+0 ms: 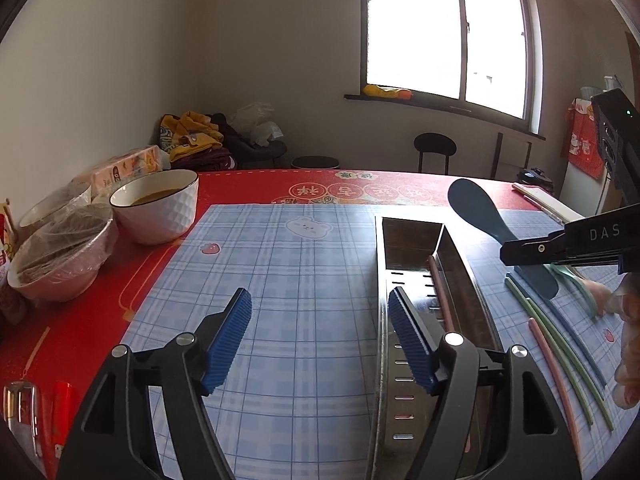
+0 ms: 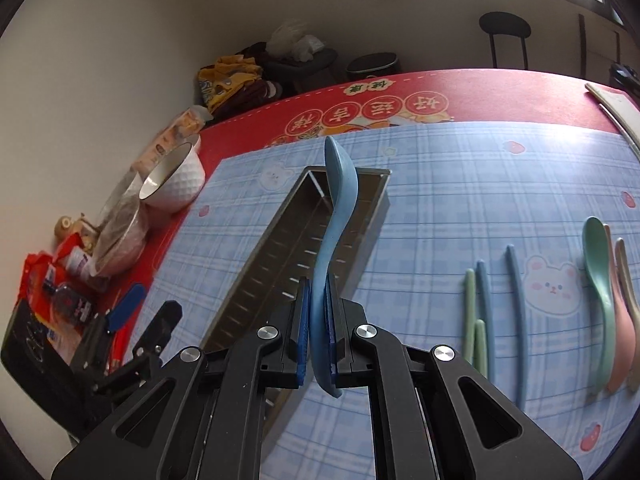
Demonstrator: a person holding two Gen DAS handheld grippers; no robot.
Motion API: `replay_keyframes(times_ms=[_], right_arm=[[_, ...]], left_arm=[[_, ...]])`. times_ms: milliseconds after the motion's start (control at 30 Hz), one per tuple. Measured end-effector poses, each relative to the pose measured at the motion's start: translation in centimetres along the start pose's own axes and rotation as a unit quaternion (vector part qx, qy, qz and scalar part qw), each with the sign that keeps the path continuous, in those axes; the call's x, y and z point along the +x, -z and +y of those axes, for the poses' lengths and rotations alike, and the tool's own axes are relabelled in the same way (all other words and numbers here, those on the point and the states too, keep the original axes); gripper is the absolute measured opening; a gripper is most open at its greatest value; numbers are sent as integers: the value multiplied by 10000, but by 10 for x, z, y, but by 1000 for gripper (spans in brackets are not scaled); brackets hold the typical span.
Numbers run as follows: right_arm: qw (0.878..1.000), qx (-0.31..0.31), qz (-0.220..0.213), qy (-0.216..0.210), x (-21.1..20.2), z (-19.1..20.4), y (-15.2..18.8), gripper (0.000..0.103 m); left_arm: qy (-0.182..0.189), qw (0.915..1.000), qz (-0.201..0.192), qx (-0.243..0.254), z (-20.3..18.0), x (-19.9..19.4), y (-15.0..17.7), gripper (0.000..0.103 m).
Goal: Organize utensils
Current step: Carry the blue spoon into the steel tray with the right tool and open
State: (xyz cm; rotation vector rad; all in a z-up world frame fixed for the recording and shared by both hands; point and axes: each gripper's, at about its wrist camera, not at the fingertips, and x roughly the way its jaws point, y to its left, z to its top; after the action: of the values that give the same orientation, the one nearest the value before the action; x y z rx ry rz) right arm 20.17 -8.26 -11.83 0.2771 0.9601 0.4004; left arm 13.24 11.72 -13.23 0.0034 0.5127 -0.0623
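Utensils lie on a blue plaid mat point(image 2: 440, 184) spread over a red tablecloth point(image 2: 480, 88); your right gripper point(image 2: 318, 332) is pressed together on the handle of a blue spoon point(image 2: 338, 184), held above the mat with its bowl out ahead of the tips, over the far end of the steel tray point(image 2: 280, 236). That tray runs forward and to the left of those tips. Your left gripper point(image 1: 320, 332) stands spread with nothing between its pads, its right finger over the near end of the tray point(image 1: 456, 252), where one pink chopstick point(image 1: 440, 292) rests inside.

To the right of your right gripper, count three spoons lying side by side on the mat: one green spoon point(image 2: 598, 272), one pink point(image 2: 618, 320), one beige point(image 2: 628, 276). Between them and your tips lie loose chopsticks: two green point(image 2: 470, 304) and two blue point(image 2: 516, 304) in the right wrist view, with one more pink chopstick point(image 1: 548, 364) showing in the left wrist view.

Left of both grippers, at the table's edge, stand one white bowl point(image 1: 160, 208) and two bowls under plastic wrap point(image 1: 60, 260), beside packets and clutter. Beyond the table you have a plain wall, a bright window point(image 1: 444, 32), a black stool point(image 1: 435, 148) and a heap of clothes point(image 1: 196, 136) in the corner.
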Motion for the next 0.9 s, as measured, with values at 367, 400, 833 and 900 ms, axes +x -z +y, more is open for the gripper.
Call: replay_keyframes(times_ms=[367,400,833,900], right_arm=[[9967,331,617,417,63,24,-11,8],[9965,320,630,444,66,25,-12,8],[9936,542,860,492,93,21,-19,9],[9935,541,892,458,94,21,-19,9]], left_arm=[[-17,9999,60,-148,4,0,2,79],[-13,9998,62,-172,5,0,2,79],[-59,9993,133,-342,13,6,1,79],[-51,9993,124,-356,13,6,1,79]])
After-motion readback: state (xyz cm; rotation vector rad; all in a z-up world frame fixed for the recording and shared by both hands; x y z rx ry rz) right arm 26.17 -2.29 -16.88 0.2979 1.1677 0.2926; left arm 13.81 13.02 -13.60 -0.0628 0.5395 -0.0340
